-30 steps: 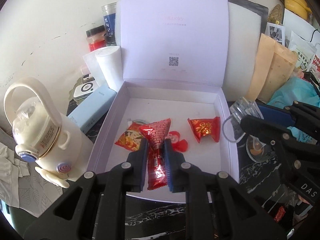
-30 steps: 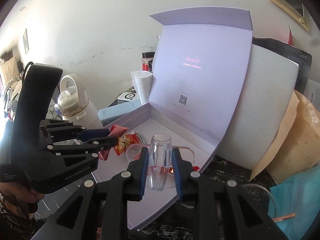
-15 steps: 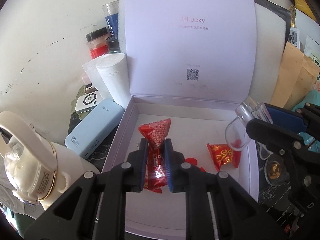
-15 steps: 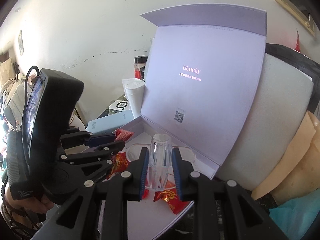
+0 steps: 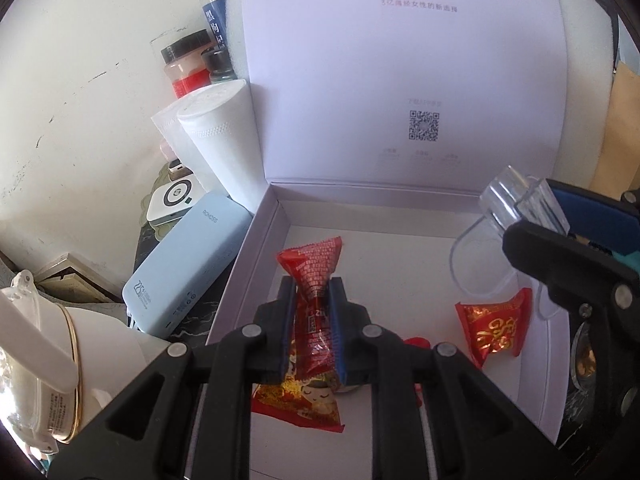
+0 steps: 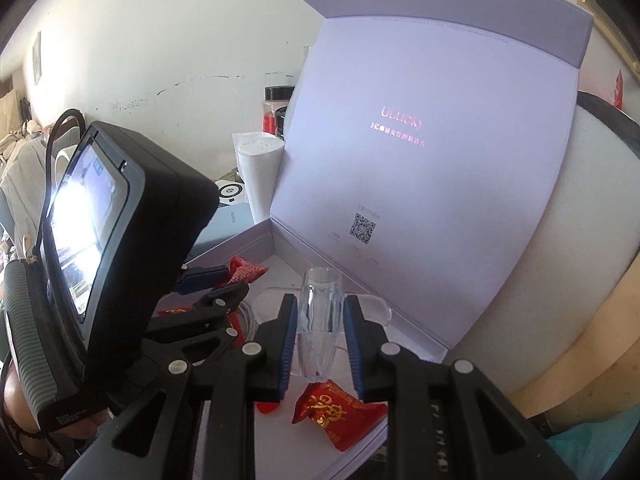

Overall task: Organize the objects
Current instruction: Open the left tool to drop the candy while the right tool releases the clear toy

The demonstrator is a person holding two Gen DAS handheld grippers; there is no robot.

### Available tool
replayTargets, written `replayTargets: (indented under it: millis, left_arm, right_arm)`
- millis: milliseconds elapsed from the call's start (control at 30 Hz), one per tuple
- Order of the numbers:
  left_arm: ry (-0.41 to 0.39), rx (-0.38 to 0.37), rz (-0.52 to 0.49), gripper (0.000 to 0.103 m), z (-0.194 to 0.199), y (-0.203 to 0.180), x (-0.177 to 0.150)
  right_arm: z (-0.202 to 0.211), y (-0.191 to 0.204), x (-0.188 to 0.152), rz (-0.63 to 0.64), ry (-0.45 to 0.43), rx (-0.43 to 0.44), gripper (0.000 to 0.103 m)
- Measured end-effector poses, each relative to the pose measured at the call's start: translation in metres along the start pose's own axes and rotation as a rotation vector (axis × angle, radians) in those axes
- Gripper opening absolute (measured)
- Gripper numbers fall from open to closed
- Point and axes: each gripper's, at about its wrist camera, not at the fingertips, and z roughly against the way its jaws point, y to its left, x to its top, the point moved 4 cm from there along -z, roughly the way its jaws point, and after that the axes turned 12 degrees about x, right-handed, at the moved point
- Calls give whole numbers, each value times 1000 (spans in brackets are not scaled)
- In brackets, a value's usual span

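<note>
1. Red wrapper first: the left tongs (image 5: pixel 313 334) are clenched on a long red candy (image 5: pixel 314 280), pinching its twisted waist. Its long axis runs straight up the left wrist frame, in line with the fingers, with the fanned end poking out above them.
2. Below that candy in the frame is the white floor of the open box (image 5: pixel 384 248). The tongs look to be over its lower-left part, so the drop point seems to be directly underneath, not off to a side.
3. Another red candy (image 5: pixel 494 326) already lies on the box floor at lower right, and a printed wrapper (image 5: pixel 298 402) shows just under the left tongs.
4. Over to the right wrist frame: the right tongs (image 6: pixel 320 334) are grasping a clear glass piece (image 6: pixel 320 300), its stem upright between the blue pads, its flat base spreading behind them.
5. Seen from the left wrist, that glass piece hangs at mid-right, above the box's right wall.
6. My call: both loads sit above the box, left one nearer the left wall, right one nearer the right. A release needs little sideways travel; I can't tell how high either load hangs above the floor.
</note>
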Motion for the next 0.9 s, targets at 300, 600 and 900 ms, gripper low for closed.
replayTargets:
  millis: [300, 600, 900]
  left_arm:
    - [43, 2, -14, 16, -15, -6, -8]
    - [79, -32, 12, 16, -21, -2, -12]
    - [102, -32, 40, 23, -18, 4, -14]
  right_arm:
    - [-22, 0, -4, -9, 56, -56, 23]
    - [-41, -5, -2, -44, 97, -95, 23]
    - [-37, -13, 1, -69, 86, -127, 46]
